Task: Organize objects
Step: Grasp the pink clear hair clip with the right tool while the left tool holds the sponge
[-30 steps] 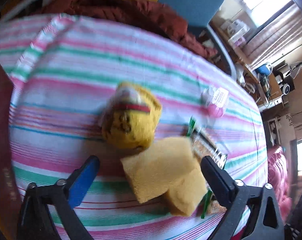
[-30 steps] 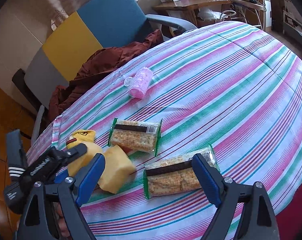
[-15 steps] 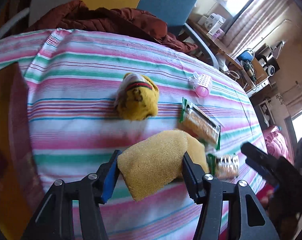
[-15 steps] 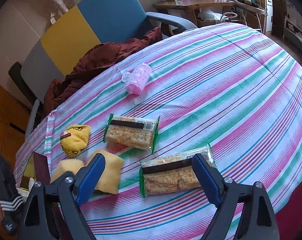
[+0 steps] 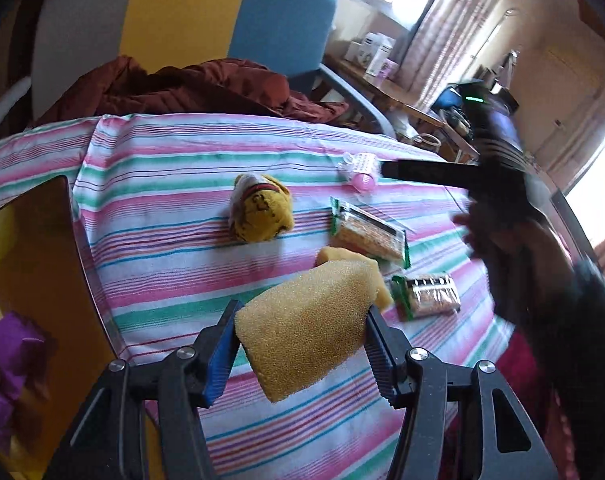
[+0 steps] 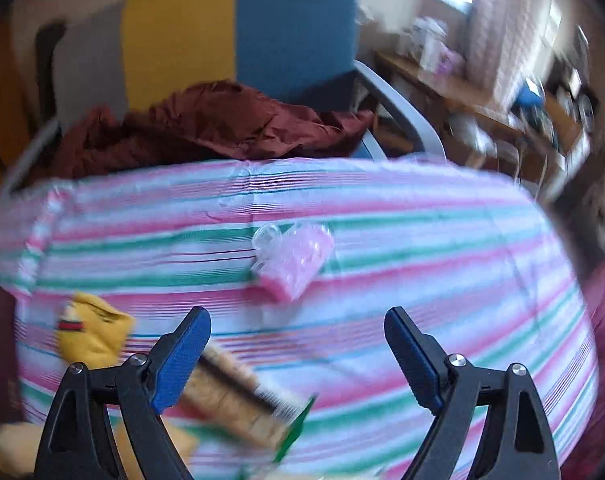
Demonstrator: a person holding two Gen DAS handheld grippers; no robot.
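Note:
My left gripper [image 5: 300,330] is shut on a yellow sponge [image 5: 306,324] and holds it above the striped tablecloth [image 5: 162,208]. A second yellow sponge [image 5: 338,256] lies on the cloth behind it. A yellow plush toy [image 5: 260,212] [image 6: 92,332], two cracker packs [image 5: 368,232] [image 5: 428,294] and a pink plastic pouch [image 5: 360,170] [image 6: 292,260] lie on the cloth. My right gripper [image 6: 298,344] is open and empty, above the cloth, with the pink pouch ahead and one cracker pack [image 6: 238,396] below it. In the left wrist view the right gripper shows as a dark blur over the pouch.
A chair [image 5: 190,24] with a maroon jacket [image 5: 190,88] stands behind the table. A dark tray or box edge [image 5: 42,240] and a purple item [image 5: 10,364] sit at the left. A cluttered desk [image 5: 402,92] is at the back right.
My left gripper closed on the sponge and lifted it off the cloth. My right gripper swung from over the cracker packs toward the pink pouch; its view is motion-blurred.

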